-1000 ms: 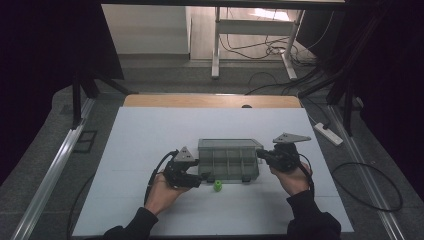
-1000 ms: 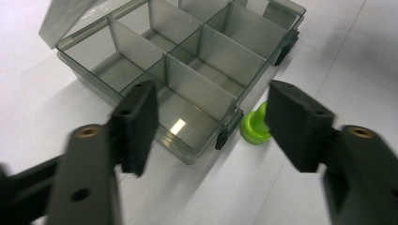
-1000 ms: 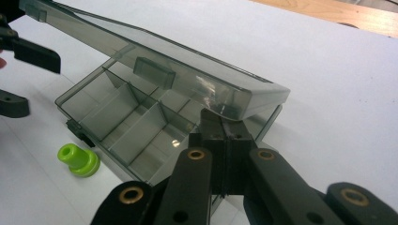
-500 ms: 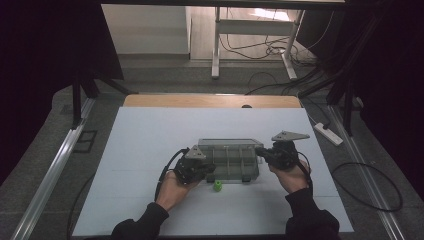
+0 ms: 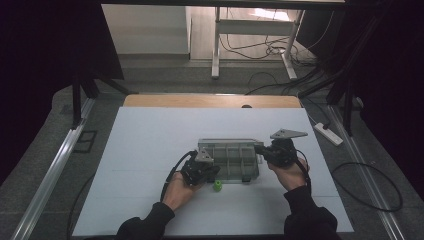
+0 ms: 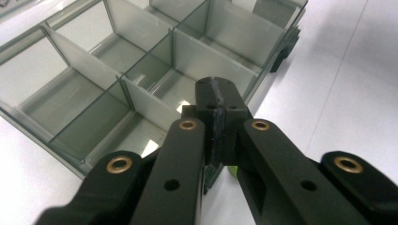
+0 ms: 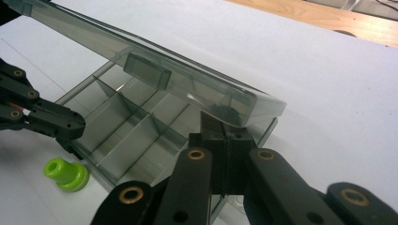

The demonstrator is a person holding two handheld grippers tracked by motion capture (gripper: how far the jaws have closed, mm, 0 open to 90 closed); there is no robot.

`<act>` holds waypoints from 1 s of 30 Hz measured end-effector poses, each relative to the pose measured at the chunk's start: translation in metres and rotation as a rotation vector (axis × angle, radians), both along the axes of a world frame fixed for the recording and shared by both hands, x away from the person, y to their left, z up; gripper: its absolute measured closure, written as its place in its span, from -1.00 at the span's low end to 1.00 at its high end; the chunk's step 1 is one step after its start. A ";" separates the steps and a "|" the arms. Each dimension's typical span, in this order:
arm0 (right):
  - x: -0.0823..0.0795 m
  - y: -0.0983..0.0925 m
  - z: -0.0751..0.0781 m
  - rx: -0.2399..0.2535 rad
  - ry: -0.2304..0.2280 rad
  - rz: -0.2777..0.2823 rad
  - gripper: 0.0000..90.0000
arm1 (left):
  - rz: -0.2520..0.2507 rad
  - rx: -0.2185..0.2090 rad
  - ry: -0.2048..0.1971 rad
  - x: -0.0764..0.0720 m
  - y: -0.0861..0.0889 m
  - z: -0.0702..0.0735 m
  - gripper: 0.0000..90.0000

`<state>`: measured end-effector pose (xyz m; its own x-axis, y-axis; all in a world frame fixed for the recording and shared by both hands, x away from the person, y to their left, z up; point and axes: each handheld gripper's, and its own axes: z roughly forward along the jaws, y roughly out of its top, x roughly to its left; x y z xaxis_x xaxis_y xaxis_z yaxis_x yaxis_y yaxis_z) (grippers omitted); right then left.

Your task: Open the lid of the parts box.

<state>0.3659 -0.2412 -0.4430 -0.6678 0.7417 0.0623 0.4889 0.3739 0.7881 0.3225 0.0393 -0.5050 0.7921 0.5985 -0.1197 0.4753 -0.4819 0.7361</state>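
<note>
The left hand-held gripper has moved right along the bench's near side, from beside the box's left end to its front-left corner. Its jaws have just been closing and now meet with nothing between them, just above the green piece.

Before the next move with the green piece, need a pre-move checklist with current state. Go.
1. Lid raised off the box: ok, it stands tilted above the compartments.
2. Right gripper under the lid's corner: ok, jaws shut; whether it bears the lid, cannot tell.
3. Compartments free: ok, those in sight are empty.
4. Green piece reachable: ok, it stands on the table just outside the box's front wall, unheld.
5. Left gripper ready to grasp: not ok, jaws shut with nothing between them; open them first.
6. Left gripper clear of the box wall: cannot tell.
</note>
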 end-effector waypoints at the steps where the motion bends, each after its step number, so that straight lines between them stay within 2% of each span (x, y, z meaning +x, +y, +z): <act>1: 0.001 0.000 0.000 0.000 -0.001 0.000 0.99 | 0.001 -0.002 -0.001 0.000 0.000 0.000 0.98; 9: 0.008 0.001 -0.002 -0.007 -0.009 -0.004 0.99 | 0.002 0.000 -0.026 -0.003 -0.001 -0.003 0.98; 30: 0.025 0.007 -0.001 -0.010 -0.033 -0.008 0.99 | -0.004 0.000 -0.036 -0.004 0.000 -0.004 0.98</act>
<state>0.3906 -0.2340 -0.4444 -0.6633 0.7476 0.0333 0.4658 0.3776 0.8003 0.3189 0.0394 -0.5085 0.7986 0.5951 -0.0904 0.4461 -0.4842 0.7527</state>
